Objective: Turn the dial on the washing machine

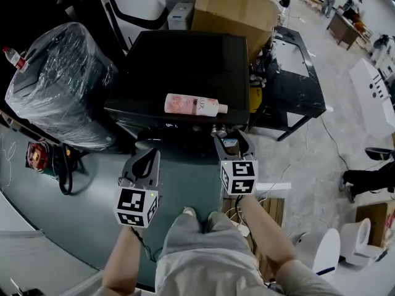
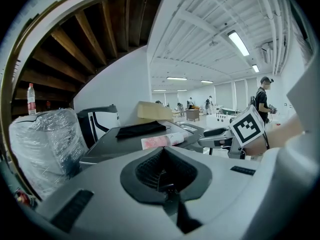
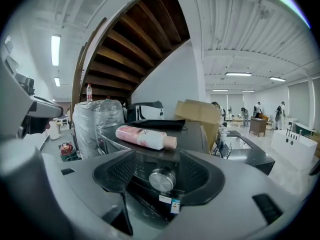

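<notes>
Far left: a bulky bundle wrapped in clear plastic (image 1: 58, 85) stands beside the machine, with a red-capped bottle (image 1: 13, 57) on its top edge.
Floor, left: a grey-green mat (image 1: 80, 208) carries a small red device (image 1: 38, 156) and a dark cable.
Centre surface: the washing machine (image 1: 179, 66) has a flat black top. A pink bottle (image 1: 194, 105) lies on its side near the front edge, and a black cloth (image 2: 141, 129) lies further back.
Task's thing: the dial (image 3: 161, 180), round and silver, sits on the machine's dark front panel below the pink bottle, towards the right.
Behind: a large cardboard box (image 1: 234, 8) is set against the machine's back right corner.
Right of the machine: a low black table (image 1: 296, 79) stands on bare concrete floor (image 1: 321, 159).
Room: a large white hall with strip lights and wooden stair beams overhead; people stand far off.
Left gripper (image 1: 143, 158): it is held low in front of the machine's left half, apart from it. Its ridged pads are pressed together with nothing between them.
Right gripper (image 1: 231, 140): it is raised to the front panel, jaws spread wide. The dial sits in the gap, with clear space on both sides.
Forearms: the left forearm (image 1: 120, 264) and right forearm (image 1: 265, 233) both reach forward, bare.
</notes>
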